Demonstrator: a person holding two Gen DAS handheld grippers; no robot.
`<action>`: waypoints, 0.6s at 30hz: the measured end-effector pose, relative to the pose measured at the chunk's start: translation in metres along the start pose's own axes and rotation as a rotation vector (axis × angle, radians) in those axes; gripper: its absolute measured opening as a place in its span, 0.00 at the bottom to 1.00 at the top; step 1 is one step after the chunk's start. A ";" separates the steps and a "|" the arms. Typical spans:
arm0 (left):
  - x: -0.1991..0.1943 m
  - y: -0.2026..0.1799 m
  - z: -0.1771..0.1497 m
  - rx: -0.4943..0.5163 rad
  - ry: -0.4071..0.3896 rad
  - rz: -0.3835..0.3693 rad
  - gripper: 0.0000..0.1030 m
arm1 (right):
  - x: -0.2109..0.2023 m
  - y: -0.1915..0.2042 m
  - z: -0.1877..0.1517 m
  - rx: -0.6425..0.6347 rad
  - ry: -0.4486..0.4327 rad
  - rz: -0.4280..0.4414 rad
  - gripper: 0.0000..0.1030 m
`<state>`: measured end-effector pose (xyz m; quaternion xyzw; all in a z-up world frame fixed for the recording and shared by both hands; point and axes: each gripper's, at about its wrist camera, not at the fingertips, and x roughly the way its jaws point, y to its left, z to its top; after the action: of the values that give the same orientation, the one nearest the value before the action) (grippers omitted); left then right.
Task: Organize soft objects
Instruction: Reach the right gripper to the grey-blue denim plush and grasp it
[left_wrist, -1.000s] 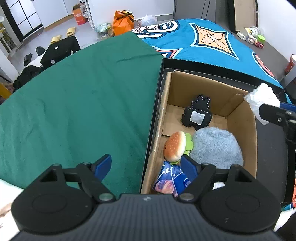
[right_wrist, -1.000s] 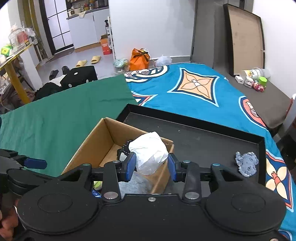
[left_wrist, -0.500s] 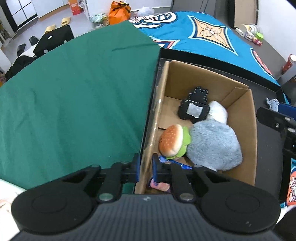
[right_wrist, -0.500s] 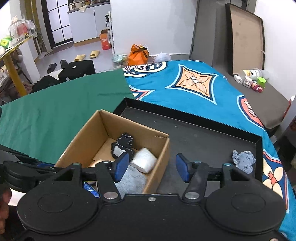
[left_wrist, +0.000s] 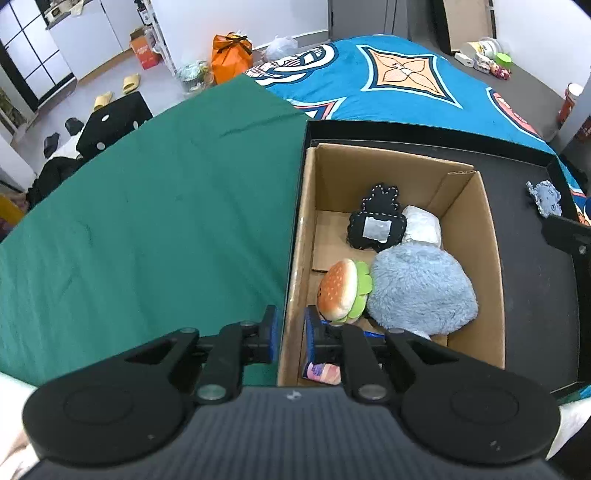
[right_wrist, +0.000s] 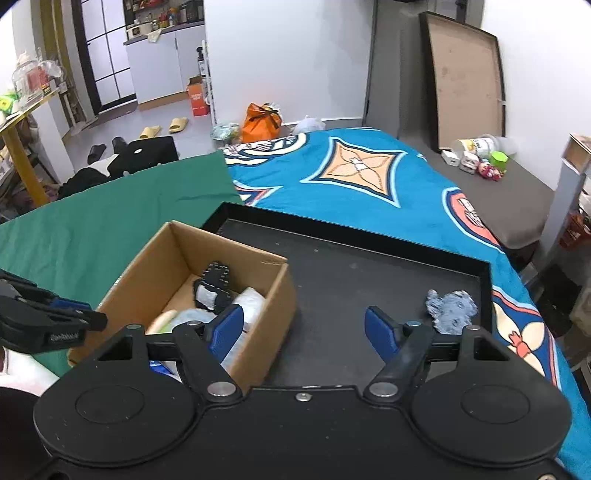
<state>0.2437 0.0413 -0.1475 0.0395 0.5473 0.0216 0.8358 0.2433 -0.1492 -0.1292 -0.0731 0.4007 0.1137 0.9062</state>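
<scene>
Your left gripper (left_wrist: 290, 334) hides most of printed pouch (left_wrist: 320, 369) in cardboard box (left_wrist: 469, 206). Fluffy blue plush (left_wrist: 421, 288) covers part of white bundle (left_wrist: 423, 229).

From my feed I see a white wall (right_wrist: 288, 55) behind a blue patterned bedspread (right_wrist: 362, 177). Left of the bedspread lies a green cloth (right_wrist: 110, 218); beyond its far end an orange bag (right_wrist: 260, 122) sits on the pale tiled floor (right_wrist: 147, 118). Right of the bedspread a framed board (right_wrist: 465, 85) leans on the wall. Far left of it stands a yellow-legged table (right_wrist: 22, 162).
</scene>
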 end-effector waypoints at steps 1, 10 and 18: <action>-0.001 -0.002 0.001 0.000 -0.003 0.000 0.17 | -0.001 -0.004 -0.001 0.005 -0.001 -0.001 0.70; -0.016 0.001 0.009 -0.072 -0.097 0.030 0.68 | -0.011 -0.028 -0.015 0.007 -0.050 0.015 0.81; -0.027 -0.002 0.018 -0.128 -0.152 0.008 0.77 | -0.007 -0.052 -0.030 0.037 -0.072 -0.003 0.90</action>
<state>0.2491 0.0363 -0.1165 -0.0104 0.4798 0.0569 0.8755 0.2313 -0.2074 -0.1422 -0.0528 0.3699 0.1072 0.9214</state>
